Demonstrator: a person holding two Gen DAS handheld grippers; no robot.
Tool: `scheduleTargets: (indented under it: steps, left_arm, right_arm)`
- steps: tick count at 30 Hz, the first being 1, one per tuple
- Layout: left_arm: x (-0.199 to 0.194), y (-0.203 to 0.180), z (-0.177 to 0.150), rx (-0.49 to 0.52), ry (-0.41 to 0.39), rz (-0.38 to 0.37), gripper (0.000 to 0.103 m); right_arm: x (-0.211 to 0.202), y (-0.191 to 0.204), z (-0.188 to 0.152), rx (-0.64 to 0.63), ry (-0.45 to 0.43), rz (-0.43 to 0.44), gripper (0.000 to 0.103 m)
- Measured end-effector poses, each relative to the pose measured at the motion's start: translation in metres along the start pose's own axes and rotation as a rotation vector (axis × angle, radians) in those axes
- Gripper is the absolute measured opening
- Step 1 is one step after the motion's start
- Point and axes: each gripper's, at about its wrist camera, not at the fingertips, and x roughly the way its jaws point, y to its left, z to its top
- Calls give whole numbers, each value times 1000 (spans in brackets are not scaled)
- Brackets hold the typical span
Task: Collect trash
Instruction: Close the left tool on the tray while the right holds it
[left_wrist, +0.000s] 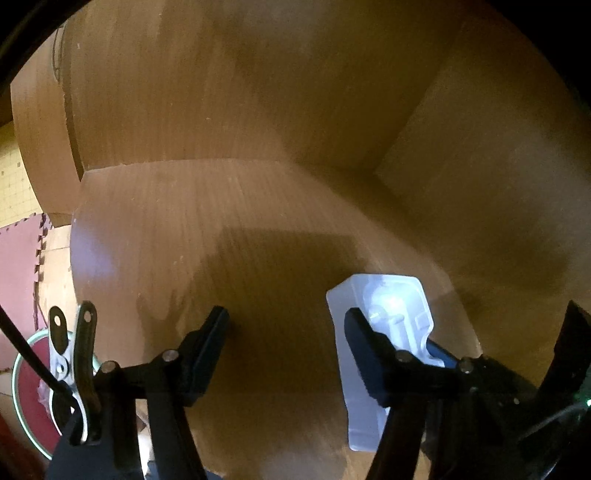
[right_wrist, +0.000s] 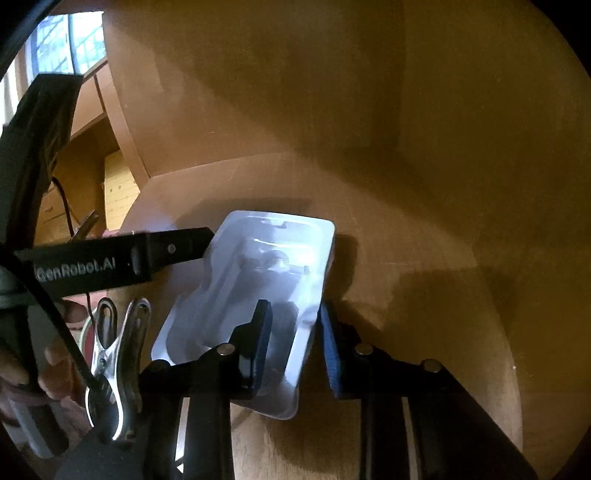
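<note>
White plastic tray (right_wrist: 258, 266) loose between parted right hand-held gripper (right_wrist: 293, 310) (no squeeze); left hand-held gripper (left_wrist: 287, 314) also apart.

White lettering reading "GenRobot.AI" runs along the black arm of the left tongs (right_wrist: 177, 247) seen in the right wrist view. No other writing can be read.
</note>
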Motion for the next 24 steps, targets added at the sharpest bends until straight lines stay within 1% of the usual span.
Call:
scheduleTargets:
  steps: [2,4,5,8,9,10,11,12,13,14,15,16,18,22,24]
  left_arm:
    - [-8,4,-4,-22,-15,-25,67]
    - [-16,7,-4,-50,-42,-40,67]
    - [-17,6,-4,-48,-45,-41,67]
    - [-16,-3,-3,-1,-34,-54,67]
    - [-11,-6,2,11,-28,-55,67]
    - [-8,-9,0,23,-19,-55,66]
    - [-6,-11,-3,31,-7,-54,58]
    - [-3,-10,-4,32,9,-50,47]
    - [1,-6,-6,7,24,-66,43]
    - [4,-4,-7,-6,35,-70,35]
    - [3,-1,-8,-6,22,-61,26]
    - [4,-2,-7,5,23,-50,23]
    - [0,0,-9,14,11,-36,23]
    - [-7,12,-11,-1,5,-31,23]
    - [-12,16,-13,0,-3,-12,23]
  right_arm:
    - [2,1,-1,18,-8,5,24]
    - [-3,-5,-5,36,-17,13,24]
    - [-4,-6,-6,39,-20,18,24]
    - [-4,-4,-8,27,-26,29,24]
    - [-8,-6,-6,20,-27,34,24]
    - [-9,-6,-7,13,-29,43,24]
    - [-9,-3,-8,7,-31,49,24]
    - [-8,-1,-7,2,-32,55,24]
    - [-10,1,-9,-3,-33,62,24]
    - [-10,3,-9,-6,-34,66,24]
    - [-9,4,-8,-21,-38,58,24]
    - [-9,7,-10,-41,-42,52,24]
    - [-10,13,-13,-52,-48,61,23]
    - [-8,19,-15,-36,-63,61,14]
    - [-6,18,-14,-6,-62,87,14]
